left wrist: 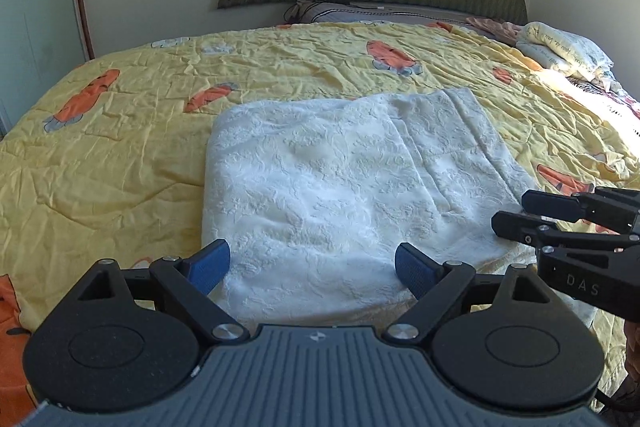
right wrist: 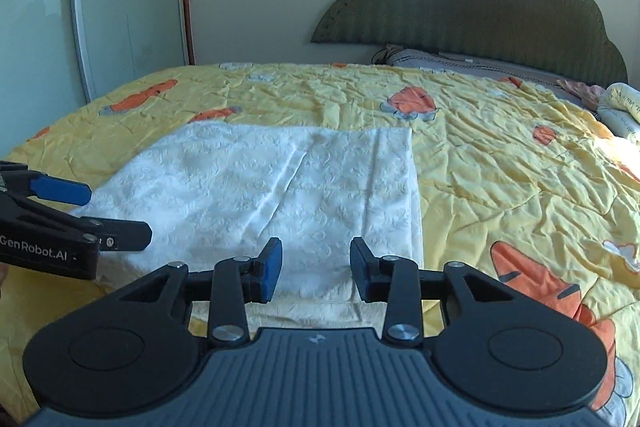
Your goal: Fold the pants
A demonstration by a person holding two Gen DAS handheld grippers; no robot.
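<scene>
1. White pants (left wrist: pixel 328 187) lay folded into a thick rectangle on the yellow quilt (left wrist: pixel 120 131) of the bed, near its front edge. The fabric had an embossed flower texture.
2. From the right wrist view, a long crease ran along the pants (right wrist: pixel 280 187) from the far edge toward the near one, and a thinner under-layer showed at the near edge.
3. The left gripper (left wrist: pixel 312 267) was held just in front of the near edge of the pants. Its blue pads (left wrist: pixel 210 265) were spread wide, one toward each side of the near part of the cloth, and they pinched nothing.
4. The right gripper (right wrist: pixel 316 269) was held at the near right corner of the pants. Its fingers (right wrist: pixel 272 269) were apart with a moderate gap, narrower than that of the left one, and no cloth was between them.
5. From the left wrist view, the right gripper (left wrist: pixel 516 213) came in from the right side, with its tips over the right edge of the pants.
6. From the right wrist view, the left gripper (right wrist: pixel 116 213) came in from the left side, and its fingers were also apart.
7. The quilt was wrinkled and printed with orange carrots (right wrist: pixel 412 101).
8. A dark green headboard (right wrist: pixel 500 11) with a wavy outline stood against the wall, with a grey pillow (left wrist: pixel 360 11) below it.
9. A sliding door (right wrist: pixel 40 27) with flower stickers was at the left.
</scene>
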